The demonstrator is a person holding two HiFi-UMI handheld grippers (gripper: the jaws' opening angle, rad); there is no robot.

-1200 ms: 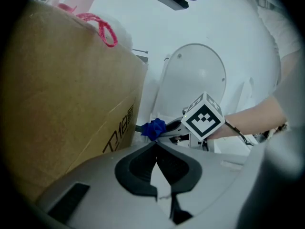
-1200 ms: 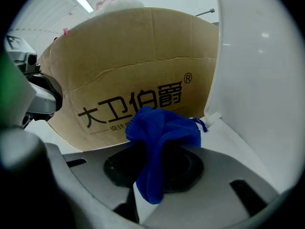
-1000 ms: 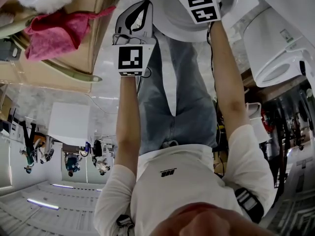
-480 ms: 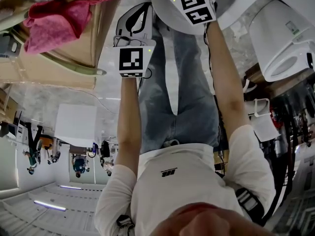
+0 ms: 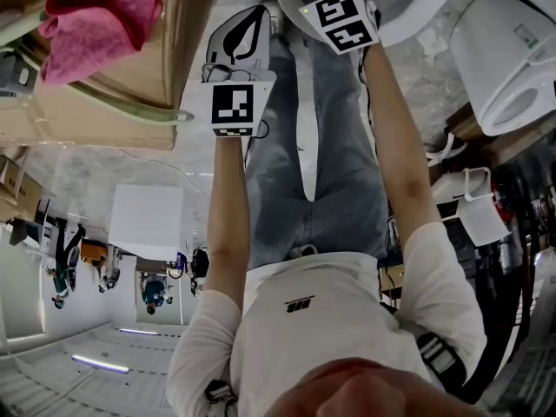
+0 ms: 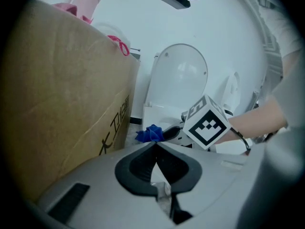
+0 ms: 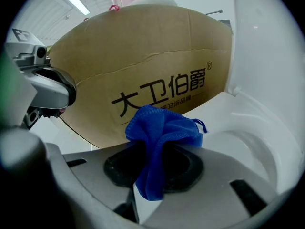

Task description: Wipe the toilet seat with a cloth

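Note:
A blue cloth point(image 7: 162, 128) is bunched between the jaws of my right gripper point(image 7: 159, 151), which is shut on it. Just beyond the cloth lies the white toilet seat point(image 7: 238, 123), with no clear contact showing. In the left gripper view the same cloth point(image 6: 151, 133) shows beside the right gripper's marker cube point(image 6: 207, 124), below the raised toilet lid point(image 6: 178, 78). My left gripper point(image 6: 156, 146) is shut and empty, held beside the cardboard box. In the head view, the left gripper point(image 5: 234, 55) is left of the right gripper point(image 5: 340, 20), which is at the toilet point(image 5: 408, 3).
A large cardboard box point(image 7: 143, 75) with printed characters stands close on the toilet's left, and pink cloths point(image 5: 95, 20) lie on top of it. A second white toilet point(image 5: 512, 59) stands to the right. Between the arms are the person's jeans.
My right gripper with the cloth has moved further up toward the toilet. The head view has shifted, so the box and the second toilet slid upward. The left gripper has barely moved.

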